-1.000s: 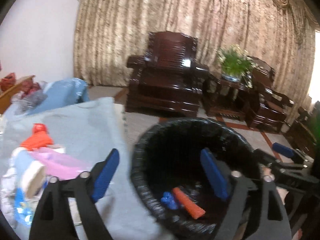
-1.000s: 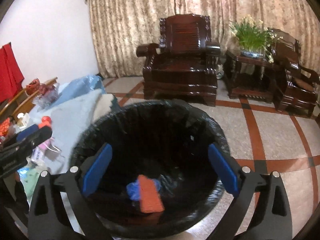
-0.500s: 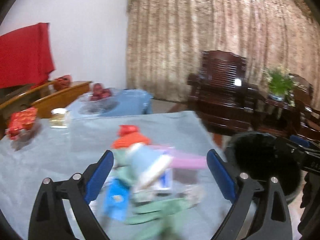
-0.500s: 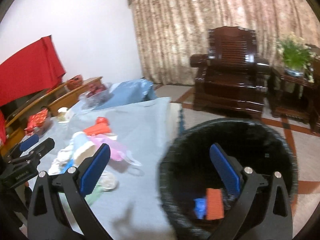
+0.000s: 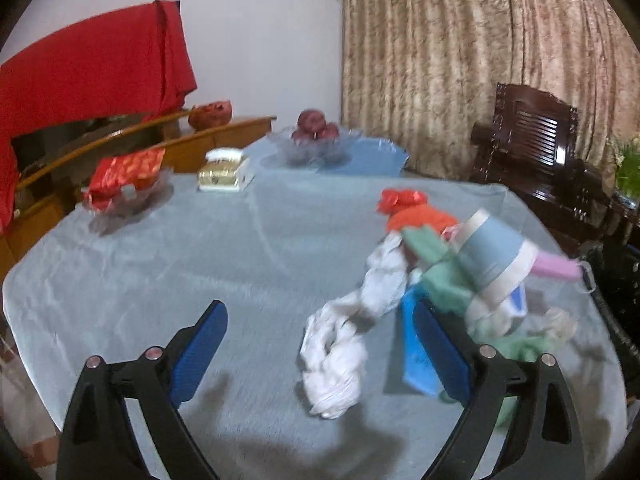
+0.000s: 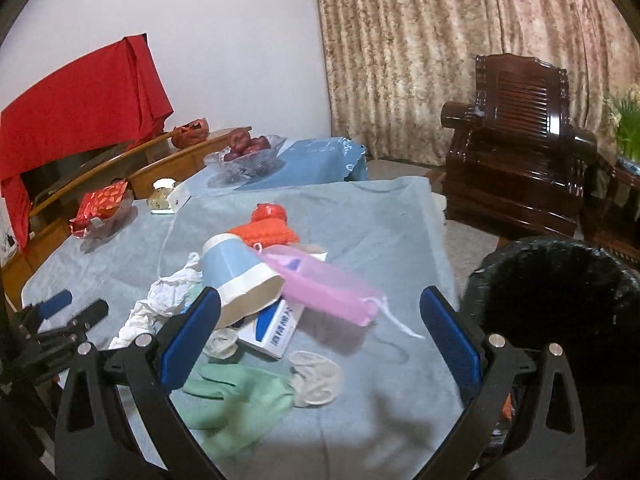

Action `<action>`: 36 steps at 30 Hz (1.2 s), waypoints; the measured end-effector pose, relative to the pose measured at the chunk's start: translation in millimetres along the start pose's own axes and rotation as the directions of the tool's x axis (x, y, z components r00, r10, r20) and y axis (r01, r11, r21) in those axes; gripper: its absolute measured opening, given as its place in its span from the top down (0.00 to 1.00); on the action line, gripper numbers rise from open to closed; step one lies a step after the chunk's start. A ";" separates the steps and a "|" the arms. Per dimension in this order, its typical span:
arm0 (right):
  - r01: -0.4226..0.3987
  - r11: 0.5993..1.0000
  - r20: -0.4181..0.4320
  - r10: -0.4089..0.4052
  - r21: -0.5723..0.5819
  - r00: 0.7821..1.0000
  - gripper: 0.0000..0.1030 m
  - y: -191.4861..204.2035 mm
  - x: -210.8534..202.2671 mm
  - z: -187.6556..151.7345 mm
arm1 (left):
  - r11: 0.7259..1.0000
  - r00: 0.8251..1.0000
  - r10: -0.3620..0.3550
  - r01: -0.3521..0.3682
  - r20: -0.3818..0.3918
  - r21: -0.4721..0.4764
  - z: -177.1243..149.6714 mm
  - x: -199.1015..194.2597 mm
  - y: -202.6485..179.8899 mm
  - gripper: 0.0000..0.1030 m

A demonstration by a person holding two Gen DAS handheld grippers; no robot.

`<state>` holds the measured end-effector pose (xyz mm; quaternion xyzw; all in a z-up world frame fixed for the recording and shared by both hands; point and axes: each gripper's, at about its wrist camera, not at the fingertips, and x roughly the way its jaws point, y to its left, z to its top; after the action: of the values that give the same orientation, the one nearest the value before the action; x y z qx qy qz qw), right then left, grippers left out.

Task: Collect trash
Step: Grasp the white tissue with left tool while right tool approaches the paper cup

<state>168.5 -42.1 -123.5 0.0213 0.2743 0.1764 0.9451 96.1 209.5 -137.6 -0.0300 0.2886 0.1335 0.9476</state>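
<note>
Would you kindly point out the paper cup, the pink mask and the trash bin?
paper cup (image 6: 232,270), right wrist view, on its blue side wall.
pink mask (image 6: 324,290), right wrist view, mid-panel.
trash bin (image 6: 560,292), right wrist view, on its black liner.

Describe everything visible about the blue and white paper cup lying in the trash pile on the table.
The paper cup lies tipped on its side on the trash pile, its open mouth toward the right gripper's camera. It looks like thin card: a light blue body with a white band at the rim and another at the base, and a plain tan inside. It seems undented. It rests over the blue and white box, with the pink mask against its right side and crumpled white paper at its left. Neither gripper touches it.
</note>
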 end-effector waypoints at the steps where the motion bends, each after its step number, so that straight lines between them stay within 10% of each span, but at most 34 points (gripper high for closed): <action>1: 0.002 1.000 -0.006 -0.002 -0.002 1.000 0.06 3.4 4.6 -2.0 | 1.000 1.000 0.000 0.000 -0.014 0.001 -3.0 4.7 -0.4 0.11; 10: 0.000 0.999 -0.050 -0.002 -0.040 0.999 0.06 19.1 27.2 -15.5 | 0.999 0.995 -0.008 0.004 -0.101 -0.047 -19.8 40.6 3.7 0.18; 16: -0.001 0.999 -0.055 -0.001 -0.046 0.998 0.06 24.5 35.5 -10.6 | 0.995 0.978 -0.080 0.067 -0.193 -0.069 -23.4 62.5 1.5 0.73; 36: -0.046 0.991 -0.054 0.040 -0.129 0.998 0.06 60.9 73.1 10.8 | 0.992 0.999 -0.054 0.053 -0.004 -0.113 17.8 1.1 15.9 0.78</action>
<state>212.2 40.8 -143.3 -0.0392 0.2856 0.2147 0.9332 102.3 227.4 -123.1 -0.0918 0.2828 0.1239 0.9467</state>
